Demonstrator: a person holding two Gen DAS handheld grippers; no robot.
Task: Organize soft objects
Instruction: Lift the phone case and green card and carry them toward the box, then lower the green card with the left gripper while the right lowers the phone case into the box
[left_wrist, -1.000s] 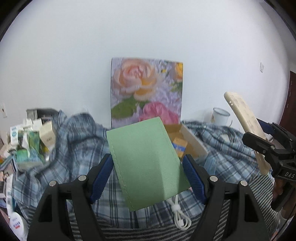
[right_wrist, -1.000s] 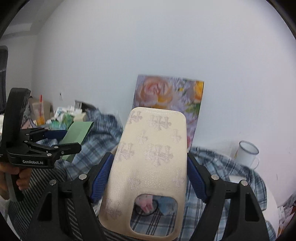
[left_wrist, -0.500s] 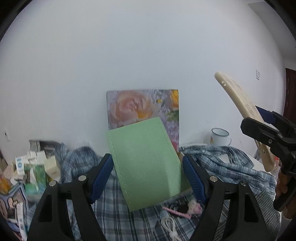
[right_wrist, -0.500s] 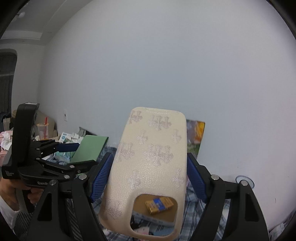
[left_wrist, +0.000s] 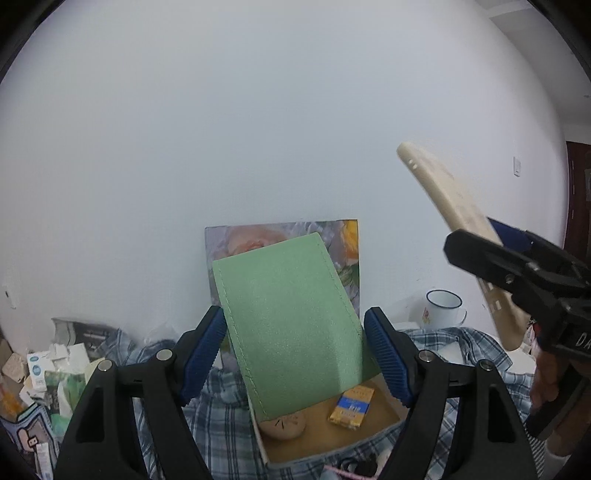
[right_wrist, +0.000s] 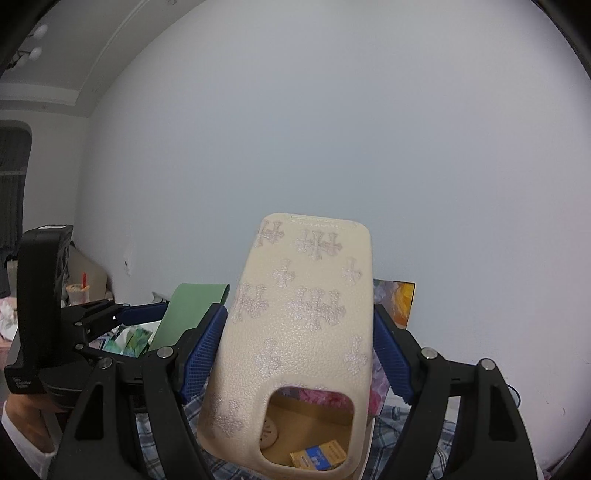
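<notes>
My left gripper (left_wrist: 293, 318) is shut on a flat green soft sleeve (left_wrist: 291, 325), held by its side edges and tilted up towards the wall. My right gripper (right_wrist: 301, 319) is shut on a cream phone case (right_wrist: 303, 314) embossed with crosses, its camera cut-out at the bottom. In the left wrist view the right gripper (left_wrist: 517, 273) holds that case (left_wrist: 443, 195) high at the right. In the right wrist view the left gripper (right_wrist: 140, 314) and green sleeve (right_wrist: 188, 314) are at the left. An open cardboard box (left_wrist: 266, 443) lies below both.
The box holds a round tan item (left_wrist: 282, 424) and a small yellow-blue packet (left_wrist: 351, 406). It sits on plaid cloth (left_wrist: 214, 406). A floral picture (left_wrist: 345, 240) leans on the white wall, a white mug (left_wrist: 443, 310) stands at the right, and cartons (left_wrist: 55, 369) pile up at the left.
Both grippers have risen with their loads still gripped. The views now take in more wall, and the open box has come into sight below the sleeve and through the case's cut-out.
</notes>
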